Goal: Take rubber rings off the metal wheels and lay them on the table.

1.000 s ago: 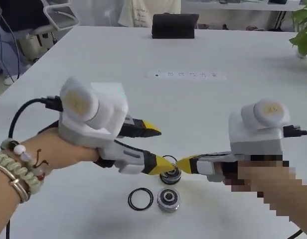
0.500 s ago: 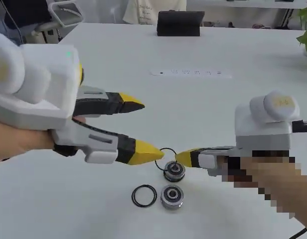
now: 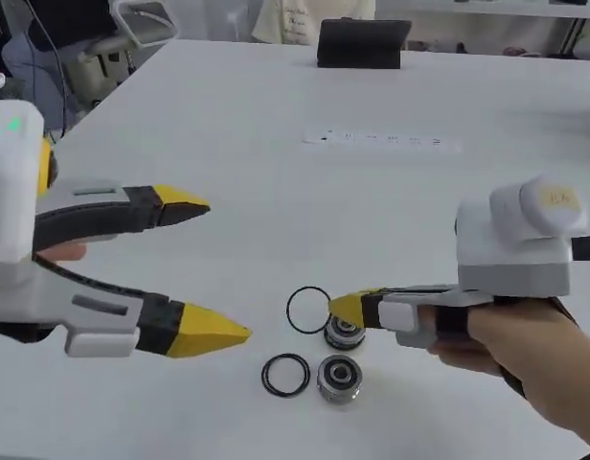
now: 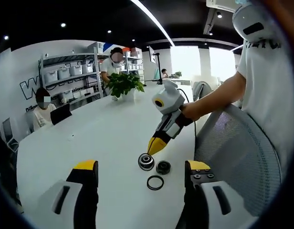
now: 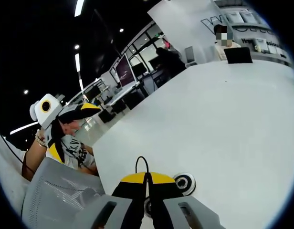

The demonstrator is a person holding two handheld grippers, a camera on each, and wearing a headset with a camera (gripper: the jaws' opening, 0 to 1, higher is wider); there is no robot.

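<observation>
— Start on the left. What's the left gripper doing?
— It holds nothing. Its yellow-tipped jaws stand wide apart above the white table.
— And the rubber rings?
— One loose ring lies flat on the table, just beside the near metal wheel. The second ring is pinched in the right gripper, whose jaws are pressed together on it. In the right gripper view the thin black loop sticks out past the tips.
— Is it clear of its wheel?
— It sits just left of the far wheel, which lies right under the tips. Whether ring and wheel touch, I can't tell.
</observation>
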